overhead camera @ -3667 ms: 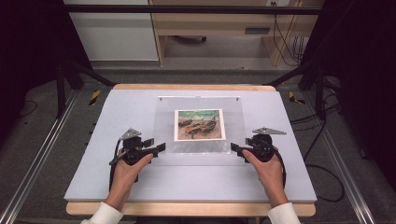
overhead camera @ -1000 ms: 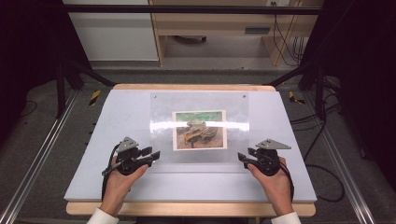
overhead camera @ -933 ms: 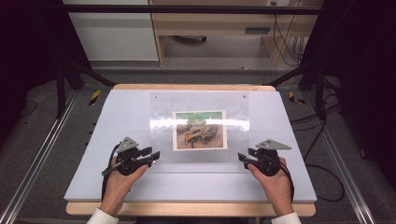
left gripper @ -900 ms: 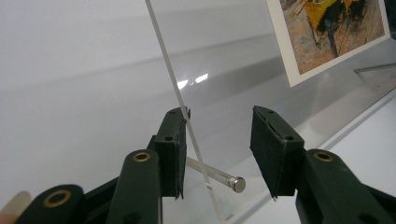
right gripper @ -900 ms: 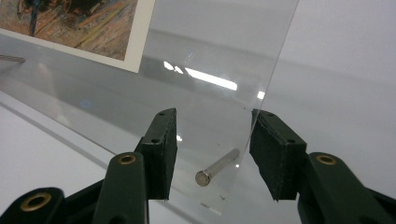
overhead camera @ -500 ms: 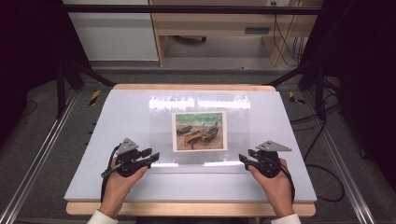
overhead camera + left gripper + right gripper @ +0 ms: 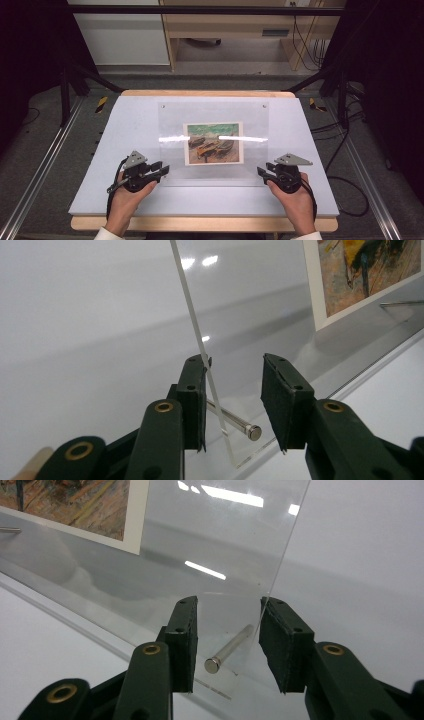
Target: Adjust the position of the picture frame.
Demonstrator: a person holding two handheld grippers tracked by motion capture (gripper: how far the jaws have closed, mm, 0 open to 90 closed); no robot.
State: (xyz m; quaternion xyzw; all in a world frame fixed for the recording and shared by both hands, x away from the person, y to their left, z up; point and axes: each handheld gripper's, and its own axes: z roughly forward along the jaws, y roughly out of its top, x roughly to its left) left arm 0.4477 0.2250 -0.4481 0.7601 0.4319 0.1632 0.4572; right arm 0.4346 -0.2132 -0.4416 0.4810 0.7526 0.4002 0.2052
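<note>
Desk with a pale, near-white top and a wooden edge along the near and far sides. Lying flat at its middle: a clear acrylic panel, glare streaked across it, two small fixings near its far corners. Under the clear sheet, a picture of boats, white-bordered, centred. Metal pin at one near corner, another at the other.

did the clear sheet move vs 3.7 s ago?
Yes. The clear sheet now spans further toward the table's far edge and toward the person; the picture sits about the same.
</note>
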